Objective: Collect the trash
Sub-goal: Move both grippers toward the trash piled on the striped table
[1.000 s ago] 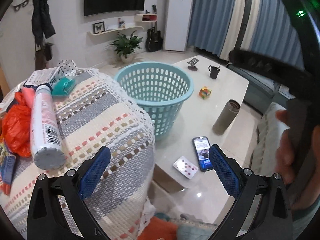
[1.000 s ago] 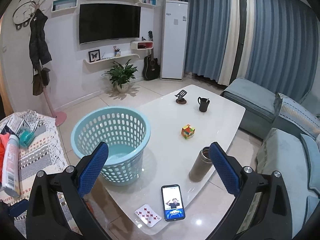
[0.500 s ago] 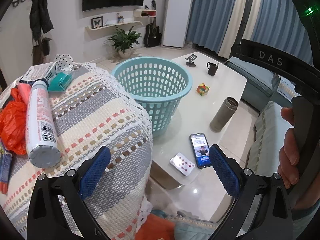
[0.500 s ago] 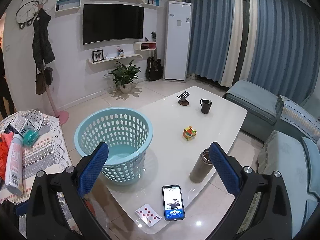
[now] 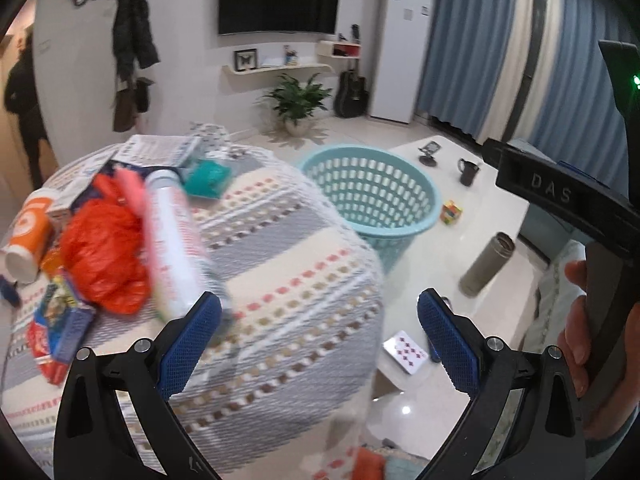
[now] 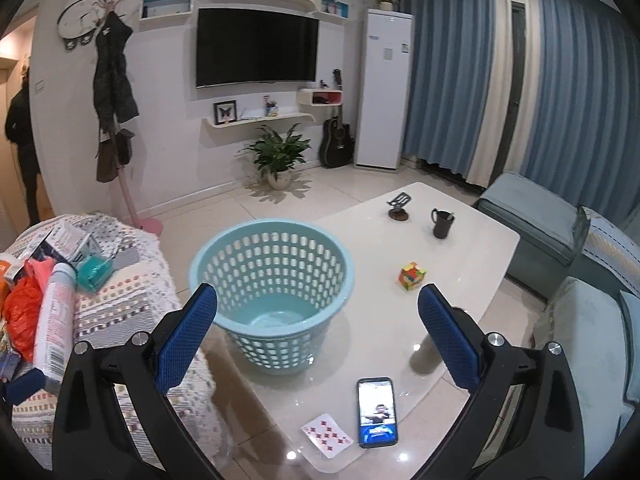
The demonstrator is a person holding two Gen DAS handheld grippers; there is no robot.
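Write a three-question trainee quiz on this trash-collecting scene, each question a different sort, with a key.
1. True or false: the teal basket already holds trash.
2. Multiple choice: the white spray can lies (A) on the white table, (B) on the striped cloth beside the orange bag, (C) inside the basket.
3. Fill in: the left gripper and right gripper both have their jaws ____.

Key
1. False; its bottom shows bare.
2. B; it rests on the striped cloth against the orange bag, not on the white table.
3. Open; neither holds anything.
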